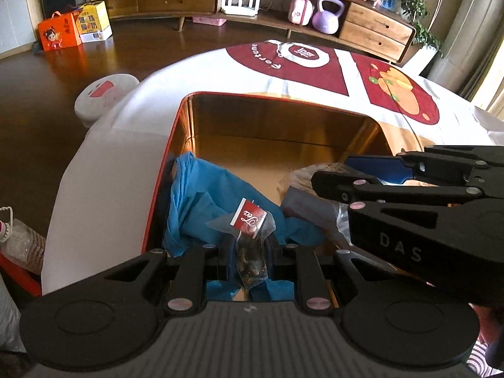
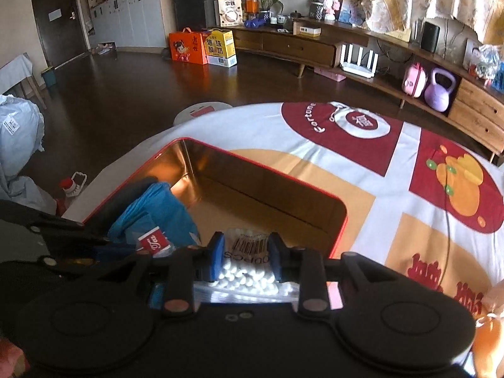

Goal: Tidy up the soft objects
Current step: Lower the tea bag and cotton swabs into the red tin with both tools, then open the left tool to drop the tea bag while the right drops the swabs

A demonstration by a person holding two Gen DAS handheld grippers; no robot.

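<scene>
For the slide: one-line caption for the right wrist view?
Right gripper lowers a bag of cotton swabs into the red tin, beside a blue cloth and tea sachet.

The tin box is metal, its inner walls a glossy gold that mirrors the light, with a thin red lacquered rim. Inside lies a blue cloth, soft, matt and creased. The tea sachet is clear crinkly plastic film with a glossy red paper label. The bag of cotton swabs is shiny transparent plastic over matt white tips. The tabletop wears a smooth printed cloth, matt, in white, red and tan. Both tongs, left and right, are matt black plastic with blue rubbery pads. The floor is dark polished wood.
</scene>
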